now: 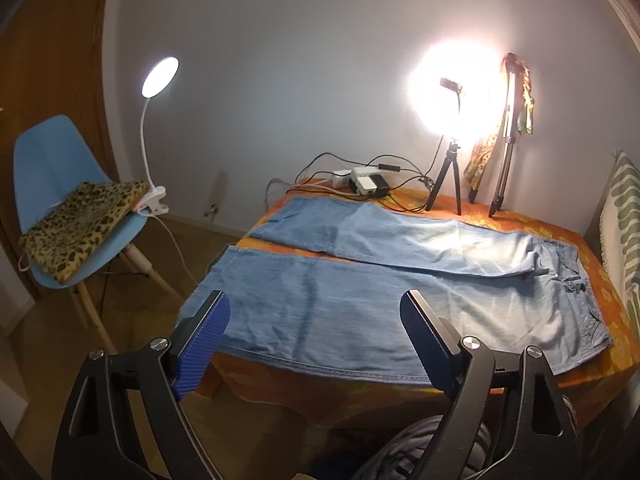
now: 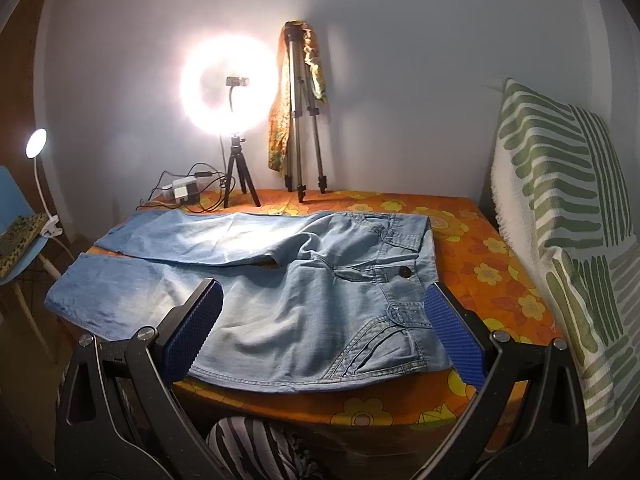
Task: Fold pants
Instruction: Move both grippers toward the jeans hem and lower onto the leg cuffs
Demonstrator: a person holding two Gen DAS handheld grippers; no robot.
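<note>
Blue ribbed pads line the left gripper [image 1: 314, 316] and right gripper [image 2: 322, 308], both spread wide and holding nothing above the near edge. Beyond them the pants [image 2: 280, 280] lie flat, legs apart, on the orange floral table [image 2: 480, 248]. The soft, light denim looks likely to sag, so waistband and hem seem the best holds.

A plain white wall [image 2: 400, 80] is lit by a glowing ring light [image 2: 228, 84] set on a small tripod at the far edge of a table covered in an orange floral cloth [image 2: 480, 248]. A taller tripod [image 2: 304, 120] is draped with patterned fabric. A blue chair [image 1: 52, 168] with a clip-on lamp [image 1: 160, 76] is placed on wooden flooring [image 1: 192, 240].
</note>
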